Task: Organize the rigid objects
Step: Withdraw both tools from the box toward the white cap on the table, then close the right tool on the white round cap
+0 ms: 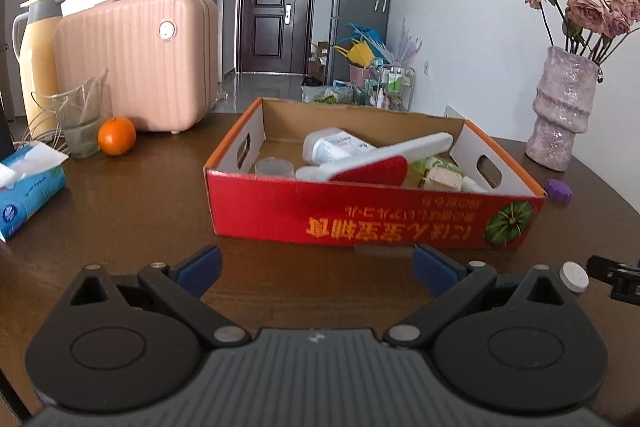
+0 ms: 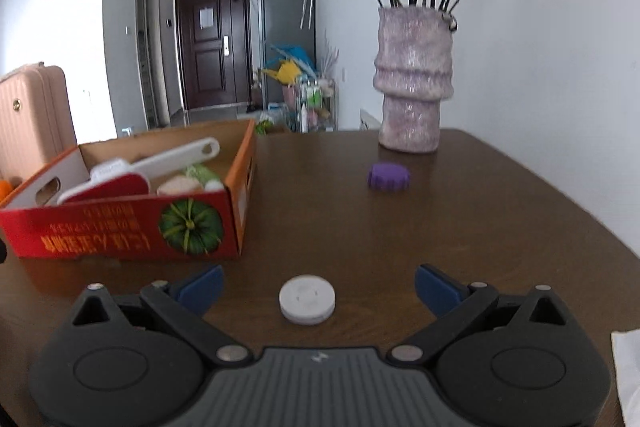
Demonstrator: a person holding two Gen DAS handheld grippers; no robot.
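A red cardboard box sits on the dark wooden counter, its near wall printed with yellow East Asian characters that appear upside down and are too blurred to read, beside a picture of a green pumpkin. Inside it lie a white-handled brush with a red pad, a white bottle with small blue print that cannot be read, a clear cup and some pale packets. The left hand-held gripper hangs just in front of the box with its blue-padded fingers spread wide and nothing between them. The right hand-held gripper is also spread wide, and a white round disc lies flat on the counter between its pads, touching neither. A purple ridged cap rests farther back, near a mottled lilac vase of dried pink roses. To the left of the box are an orange, a glass vase, a blue tissue pack with unreadable print, a pink ribbed case and a cream flask.
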